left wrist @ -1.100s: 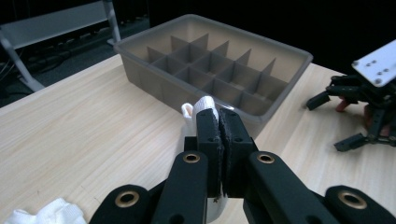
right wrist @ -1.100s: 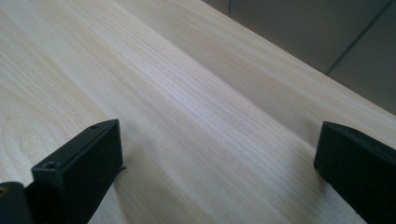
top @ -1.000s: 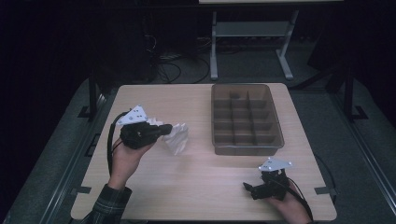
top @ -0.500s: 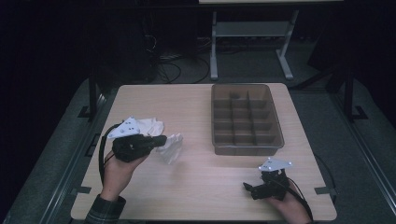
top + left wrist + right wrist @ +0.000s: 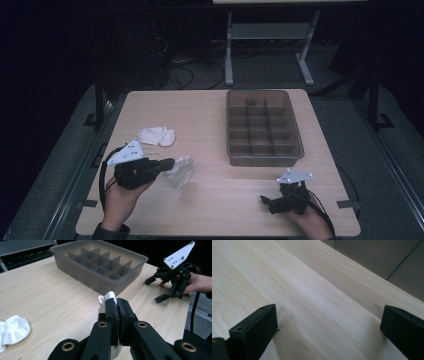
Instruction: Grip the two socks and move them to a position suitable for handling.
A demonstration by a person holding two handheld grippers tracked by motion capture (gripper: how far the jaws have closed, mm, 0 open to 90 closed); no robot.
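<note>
Jaws of the left gripper (image 5: 170, 162) pinch only a corner of a white sock (image 5: 181, 171) at the table's front left; that thin hold may slip in transit. The right gripper (image 5: 266, 201), spread wide and empty, rests near the compartment tray (image 5: 290, 150).

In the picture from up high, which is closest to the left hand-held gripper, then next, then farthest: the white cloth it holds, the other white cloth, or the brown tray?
1. Held white cloth, pinched at the left hand-held gripper.
2. Other white cloth, just behind it.
3. Brown tray, off to the right.
</note>
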